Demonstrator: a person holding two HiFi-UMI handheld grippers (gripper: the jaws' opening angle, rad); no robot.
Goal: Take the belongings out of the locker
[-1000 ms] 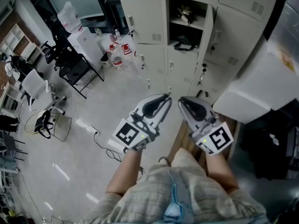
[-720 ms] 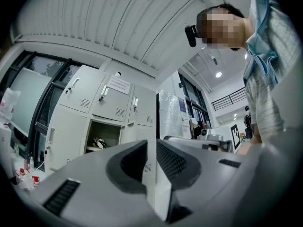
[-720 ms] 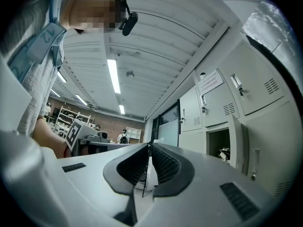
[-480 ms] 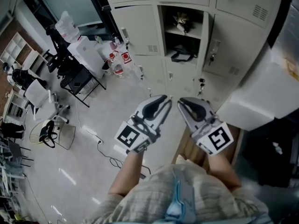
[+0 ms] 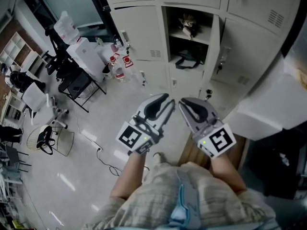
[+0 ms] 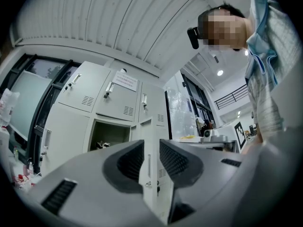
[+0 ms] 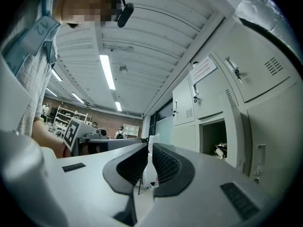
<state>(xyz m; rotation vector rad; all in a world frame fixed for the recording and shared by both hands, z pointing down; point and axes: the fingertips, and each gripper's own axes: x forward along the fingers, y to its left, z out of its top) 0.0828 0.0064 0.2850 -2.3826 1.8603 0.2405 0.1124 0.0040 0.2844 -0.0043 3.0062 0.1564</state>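
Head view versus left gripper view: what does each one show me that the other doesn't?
Only the head view: the black bag on the lower shelf of the open locker, the floor and a white chair.
Only the left gripper view: the ceiling and the paper notice on a closed locker door.
Both: the open locker, the small item on its upper shelf, and the left gripper, with nothing between its jaws.
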